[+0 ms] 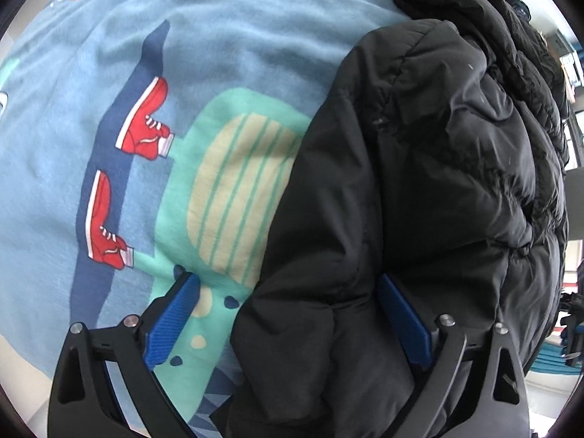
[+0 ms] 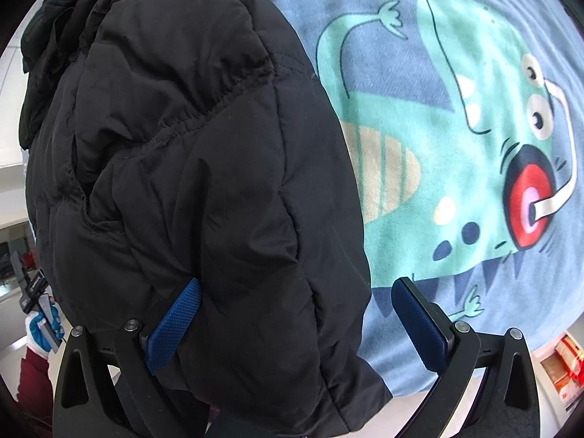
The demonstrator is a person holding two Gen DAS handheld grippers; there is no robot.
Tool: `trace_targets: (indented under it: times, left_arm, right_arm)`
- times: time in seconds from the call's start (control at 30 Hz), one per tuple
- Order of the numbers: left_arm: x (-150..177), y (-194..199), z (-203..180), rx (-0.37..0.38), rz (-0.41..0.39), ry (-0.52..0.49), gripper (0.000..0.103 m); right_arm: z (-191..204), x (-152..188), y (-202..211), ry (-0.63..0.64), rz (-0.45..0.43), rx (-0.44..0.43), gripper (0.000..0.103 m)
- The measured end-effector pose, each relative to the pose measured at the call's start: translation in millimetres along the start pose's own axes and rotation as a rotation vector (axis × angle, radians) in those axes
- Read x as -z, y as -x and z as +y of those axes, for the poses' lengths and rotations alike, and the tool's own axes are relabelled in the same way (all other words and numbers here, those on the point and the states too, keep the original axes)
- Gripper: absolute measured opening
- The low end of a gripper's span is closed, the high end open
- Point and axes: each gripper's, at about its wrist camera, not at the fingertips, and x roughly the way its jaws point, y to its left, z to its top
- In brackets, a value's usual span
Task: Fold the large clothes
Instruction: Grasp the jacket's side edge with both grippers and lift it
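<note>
A black puffer jacket (image 1: 419, 182) lies bunched on a light blue blanket (image 1: 226, 29) printed with a teal cartoon monster and red sneakers. In the left wrist view my left gripper (image 1: 288, 279) points down over the jacket's left edge. Its jaws stand wide, the left pad (image 1: 171, 321) above bare blanket, the right pad (image 1: 401, 321) beside a jacket fold. In the right wrist view the jacket (image 2: 189, 146) fills the left half. My right gripper (image 2: 298, 284) straddles the jacket's right edge, its left pad (image 2: 175, 325) against the fabric and its right pad (image 2: 419, 325) clear of it. Neither gripper pinches the cloth.
The blanket (image 2: 456, 18) with the monster's face spreads to the right of the jacket. A gloved hand with a dark red sleeve (image 2: 40, 328) shows at the lower left of the right wrist view. A red and white box (image 2: 562, 368) sits beyond the blanket's lower right edge.
</note>
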Motion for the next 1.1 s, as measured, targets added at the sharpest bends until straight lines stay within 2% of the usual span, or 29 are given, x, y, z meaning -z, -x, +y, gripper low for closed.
trace_targets:
  times: [0.3,0.47,0.63,0.77,0.83,0.9,1.03,1.1]
  left_arm:
    - [17.3,-9.9,28.6,0.121,0.047,0.033,0.099]
    - [33.6,-14.9,26.0,0.185,0.062,0.056,0.098]
    - [65.9,-12.9,19.2,0.24,0.082,0.072,0.097]
    - [93.2,-4.0,8.4,0.264,0.103,0.075,0.096]
    - [107.1,-1.8,-0.2,0.269,0.108,0.075,0.093]
    - [114.0,-1.9,-6.8,0.264,0.097,0.077,0.085]
    - [113.4,5.2,-20.3,0.242,0.069,0.078,0.075]
    - [116.7,8.2,-29.4,0.214,0.05,0.066,0.065]
  right_arm:
    - [-24.2,3.3,-39.4,-0.001,0.032,-0.143,0.102]
    - [-25.9,10.8,-58.2,0.029,0.053,-0.177,0.102]
    - [-29.0,16.1,-71.0,0.036,0.056,-0.194,0.102]
    - [-28.2,18.3,-78.8,0.036,0.061,-0.2,0.098]
    - [-22.7,34.6,-83.9,0.04,0.064,-0.197,0.094]
    - [-21.2,36.0,-88.9,0.039,0.064,-0.192,0.09]
    - [-14.9,38.7,-96.7,0.032,0.061,-0.182,0.086]
    - [-12.5,39.3,-100.9,0.029,0.06,-0.172,0.085]
